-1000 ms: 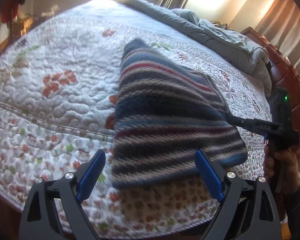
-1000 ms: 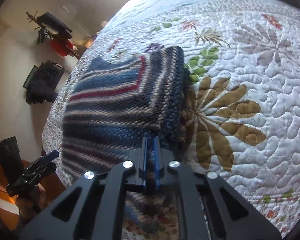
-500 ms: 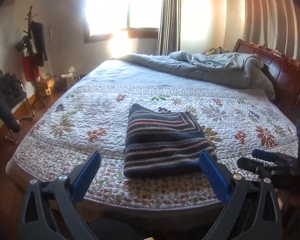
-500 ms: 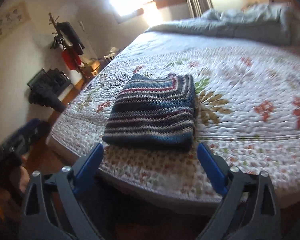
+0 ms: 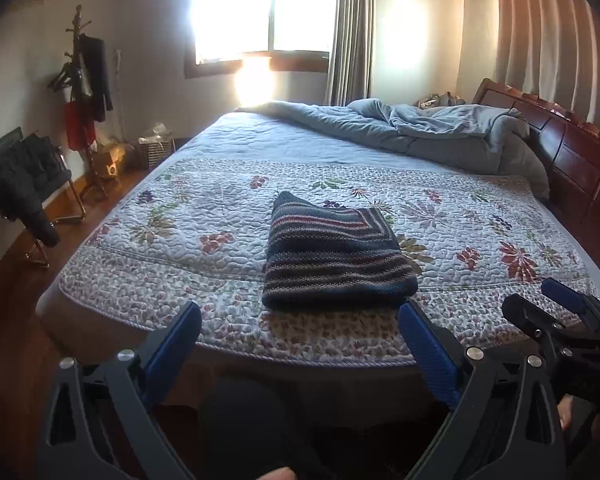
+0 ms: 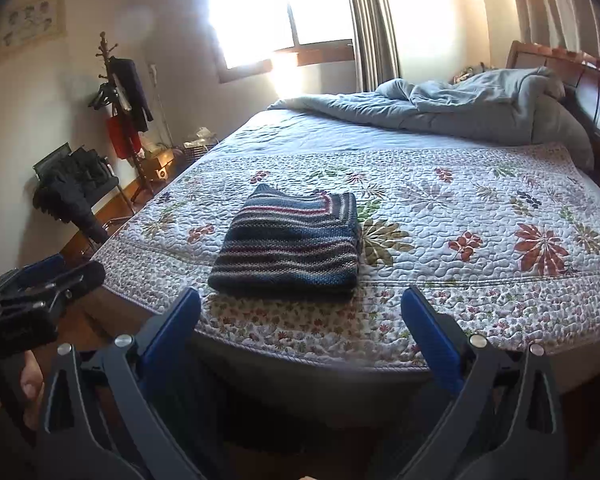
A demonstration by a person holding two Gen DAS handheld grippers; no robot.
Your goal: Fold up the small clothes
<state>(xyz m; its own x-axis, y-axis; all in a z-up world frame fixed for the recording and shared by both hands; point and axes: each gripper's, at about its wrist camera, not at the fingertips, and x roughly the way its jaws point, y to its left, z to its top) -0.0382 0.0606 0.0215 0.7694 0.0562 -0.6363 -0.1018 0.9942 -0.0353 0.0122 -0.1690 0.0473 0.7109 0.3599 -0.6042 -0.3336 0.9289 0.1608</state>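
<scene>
The striped sweater [image 5: 332, 256] lies folded in a neat block on the flowery quilt [image 5: 480, 216], near the bed's front edge. Both the left tongs [image 5: 300, 344] and right tongs [image 6: 300, 328] are wide and hold nothing, well off the bed. The fold looks done, so it is best to keep them clear and not bump it.

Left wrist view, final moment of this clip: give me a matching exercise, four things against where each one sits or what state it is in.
Things:
1. striped knit sweater
2. blue-grey duvet
3. coat rack
4. left hand-held gripper

Place or state:
A. stands by the wall left of the bed, clothes hanging on it
B. open, nothing between its fingers
C. folded, lying on the floral quilt near the bed's front edge
D. bunched up at the far end of the bed, by the headboard

Pairs: 1-C, 2-D, 3-A, 4-B
</scene>
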